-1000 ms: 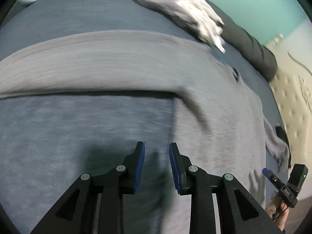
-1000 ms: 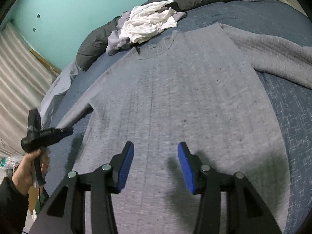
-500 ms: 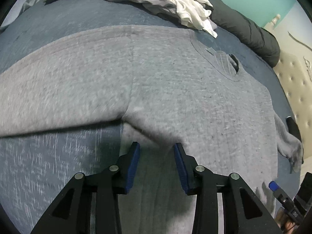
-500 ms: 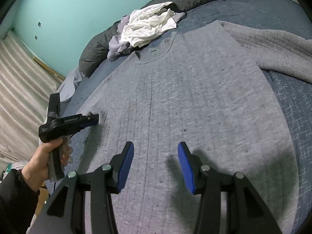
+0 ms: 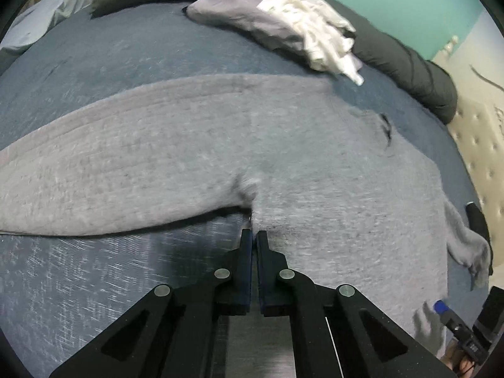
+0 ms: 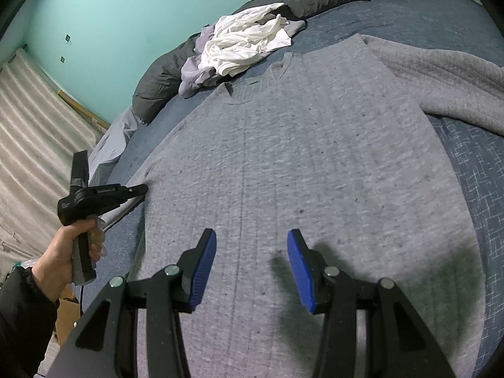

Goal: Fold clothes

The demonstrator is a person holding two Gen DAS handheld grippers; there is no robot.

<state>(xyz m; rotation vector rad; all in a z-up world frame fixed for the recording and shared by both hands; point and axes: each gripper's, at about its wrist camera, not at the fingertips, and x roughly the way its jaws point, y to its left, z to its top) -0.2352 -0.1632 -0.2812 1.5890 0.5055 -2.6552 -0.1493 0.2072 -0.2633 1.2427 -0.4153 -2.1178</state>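
A grey long-sleeved sweater (image 6: 299,163) lies flat, front up, on a blue bed cover (image 6: 472,170). In the left wrist view the sweater (image 5: 315,170) fills the middle, one sleeve (image 5: 94,173) stretching left. My left gripper (image 5: 254,236) is shut at the sweater's armpit edge, where sleeve meets body; the fabric puckers just ahead of the tips. It also shows in the right wrist view (image 6: 141,189), at the sweater's left side. My right gripper (image 6: 251,242) is open and empty, hovering over the sweater's lower body. Its tip shows in the left wrist view (image 5: 439,307).
A pile of white and pale grey clothes (image 6: 245,50) lies beyond the sweater's collar, against a dark duvet roll (image 6: 163,75). A teal wall stands behind. A tufted cream headboard (image 5: 478,145) borders the bed. The bed's edge drops off at the left of the right wrist view.
My left gripper has moved to the sweater's armpit and closed from open to shut on the fabric edge. My right gripper has stayed open over the lower body.
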